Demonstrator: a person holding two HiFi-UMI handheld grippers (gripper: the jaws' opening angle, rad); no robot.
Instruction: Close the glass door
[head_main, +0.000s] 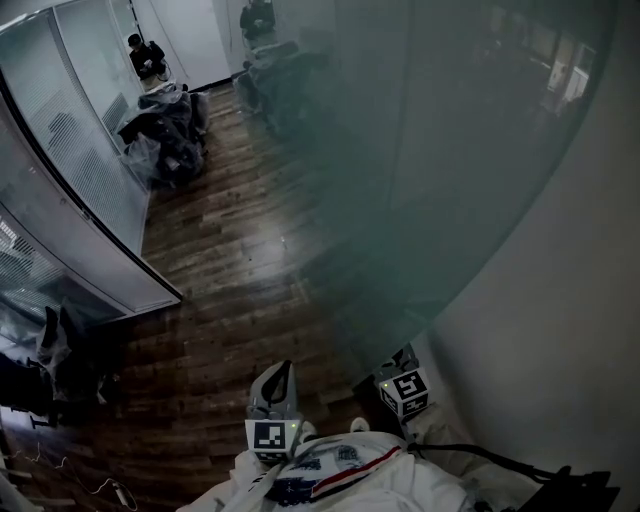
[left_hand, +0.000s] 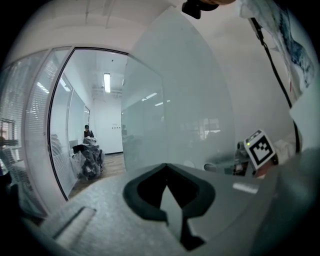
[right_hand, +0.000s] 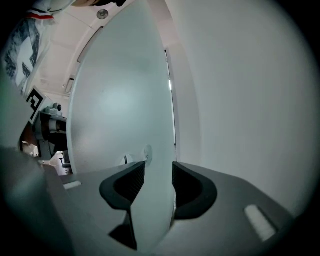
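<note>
The glass door (head_main: 420, 180) is a tall frosted pane standing open close to the white wall (head_main: 560, 330). My right gripper (head_main: 398, 358) is at the pane's near edge, low down. In the right gripper view its jaws (right_hand: 159, 177) stand apart and the pale pane (right_hand: 120, 100) fills the gap between the pads. Both ribbed pad faces show, and neither visibly presses on the glass. Round lock fittings (right_hand: 147, 152) sit just past the left pad. My left gripper (head_main: 282, 368) hangs shut and empty on the room side, facing the door (left_hand: 175, 100). The right gripper's marker cube (left_hand: 260, 149) shows at the pane's right edge.
A glass partition with a dark frame (head_main: 80, 200) lines the left side of the wood floor (head_main: 230, 250). A heap of bagged things (head_main: 165, 135) lies by it, and a person (head_main: 147, 55) sits at the far end. Dark chairs (head_main: 40, 370) stand at lower left.
</note>
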